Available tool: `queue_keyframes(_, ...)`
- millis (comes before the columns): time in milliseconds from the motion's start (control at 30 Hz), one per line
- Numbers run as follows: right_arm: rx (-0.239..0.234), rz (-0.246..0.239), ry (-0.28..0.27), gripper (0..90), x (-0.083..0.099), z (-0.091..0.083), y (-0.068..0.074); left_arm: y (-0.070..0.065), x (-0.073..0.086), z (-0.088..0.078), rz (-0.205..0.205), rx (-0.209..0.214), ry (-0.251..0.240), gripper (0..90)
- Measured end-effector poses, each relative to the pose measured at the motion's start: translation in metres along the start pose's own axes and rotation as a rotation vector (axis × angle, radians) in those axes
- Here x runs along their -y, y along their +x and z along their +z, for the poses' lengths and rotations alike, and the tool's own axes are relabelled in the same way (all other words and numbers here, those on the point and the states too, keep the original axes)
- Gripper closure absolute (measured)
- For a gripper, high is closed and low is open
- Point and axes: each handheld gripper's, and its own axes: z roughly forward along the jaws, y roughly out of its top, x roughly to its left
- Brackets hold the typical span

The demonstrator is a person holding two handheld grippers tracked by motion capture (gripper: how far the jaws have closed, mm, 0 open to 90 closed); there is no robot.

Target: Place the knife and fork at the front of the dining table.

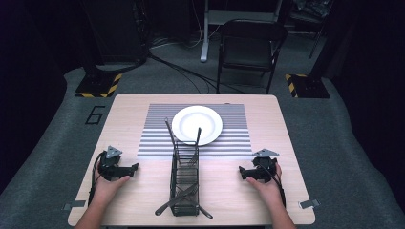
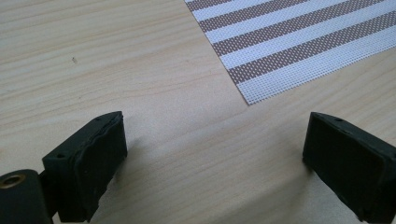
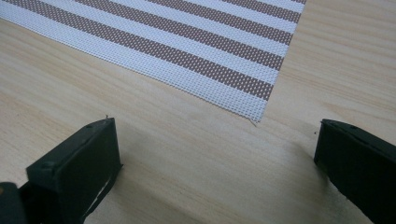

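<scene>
Both tools, left [image 1: 135, 167] and right [image 1: 241, 172], jaws apart, on pale wooden table [image 1: 239, 191] amid dark room.

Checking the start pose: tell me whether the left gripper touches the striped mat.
Apart. The left gripper view shows bare wood between the open left gripper and the striped mat.

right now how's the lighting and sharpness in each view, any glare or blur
High view: table well lit, room behind dark, white plate bright and slightly washed out, overall soft. Left gripper view: striped mat crisp, soft shadows beside the jaws. Right gripper view: the same, no glare.
</scene>
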Motion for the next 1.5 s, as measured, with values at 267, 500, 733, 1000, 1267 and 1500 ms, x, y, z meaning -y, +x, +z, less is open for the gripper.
queue_keyframes(267, 0.0, 0.0, 0.0, 0.0, 0.0, 0.0, 0.0, 0.0, 0.0, 0.0, -0.002, 0.001, 0.002, 6.2)
queue_keyframes(500, 0.002, 0.002, 0.0, 0.0, 0.0, 0.0, 0.0, 0.0, 0.0, 0.0, -0.002, -0.002, -0.007, 6.2)
queue_keyframes(733, 0.006, 0.012, -0.005, 18.1, -0.004, -0.005, 0.005, 0.0, 0.0, 0.0, -0.002, 0.001, -0.006, 6.2)
queue_keyframes(1000, -0.015, -0.052, -0.037, 24.4, -0.017, -0.019, 0.023, 0.0, 0.0, 0.001, -0.002, -0.002, -0.009, 6.2)
queue_keyframes(1267, -0.121, -0.062, -0.017, 39.0, -0.028, -0.03, 0.038, 0.0, 0.0, 0.001, -0.002, -0.002, -0.009, 6.2)
queue_keyframes(1500, -0.208, -0.032, -0.009, 39.5, -0.044, -0.039, 0.044, 0.0, 0.0, 0.0, 0.001, 0.0, -0.001, 6.2)
